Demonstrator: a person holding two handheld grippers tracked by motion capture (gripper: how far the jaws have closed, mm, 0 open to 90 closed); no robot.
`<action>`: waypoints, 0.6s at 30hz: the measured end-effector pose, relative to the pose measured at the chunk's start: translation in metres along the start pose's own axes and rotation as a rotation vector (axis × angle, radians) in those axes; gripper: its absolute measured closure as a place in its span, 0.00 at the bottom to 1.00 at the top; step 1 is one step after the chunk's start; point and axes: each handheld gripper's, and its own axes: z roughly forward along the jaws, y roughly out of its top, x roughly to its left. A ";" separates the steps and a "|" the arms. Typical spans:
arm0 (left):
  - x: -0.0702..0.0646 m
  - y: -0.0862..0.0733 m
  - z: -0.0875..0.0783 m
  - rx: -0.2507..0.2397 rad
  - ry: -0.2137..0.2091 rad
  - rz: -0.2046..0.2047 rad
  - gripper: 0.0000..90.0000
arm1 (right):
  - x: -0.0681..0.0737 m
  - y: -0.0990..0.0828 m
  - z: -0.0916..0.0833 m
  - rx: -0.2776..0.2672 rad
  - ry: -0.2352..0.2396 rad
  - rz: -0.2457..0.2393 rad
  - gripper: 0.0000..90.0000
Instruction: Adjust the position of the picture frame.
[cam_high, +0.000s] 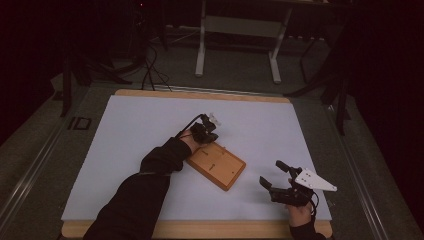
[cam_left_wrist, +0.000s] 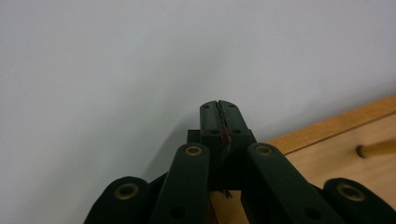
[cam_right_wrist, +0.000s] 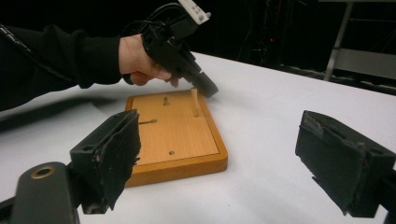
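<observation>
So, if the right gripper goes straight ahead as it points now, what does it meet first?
Probably the wooden board: the open right gripper points at its near edge across bare white tabletop, though depth is unclear.

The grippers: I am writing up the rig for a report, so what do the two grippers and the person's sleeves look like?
Both are black two-jaw tools. The right gripper carries a grey three-cornered plate on top, and its pads are dark, rough and frayed at the edges. The left gripper has brass-coloured rivets on its linkage and a black cable trailing back. The sleeves are black.
</observation>
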 end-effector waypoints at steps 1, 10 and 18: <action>0.000 -0.001 -0.001 0.000 0.003 0.000 1.00 | 0.000 0.000 0.000 0.002 0.000 0.000 0.15; 0.002 -0.006 -0.009 0.038 -0.034 0.013 1.00 | 0.000 0.000 0.001 0.003 -0.002 -0.001 0.15; -0.007 -0.021 -0.019 0.037 -0.043 0.030 1.00 | 0.001 -0.001 0.001 0.007 -0.001 -0.003 0.15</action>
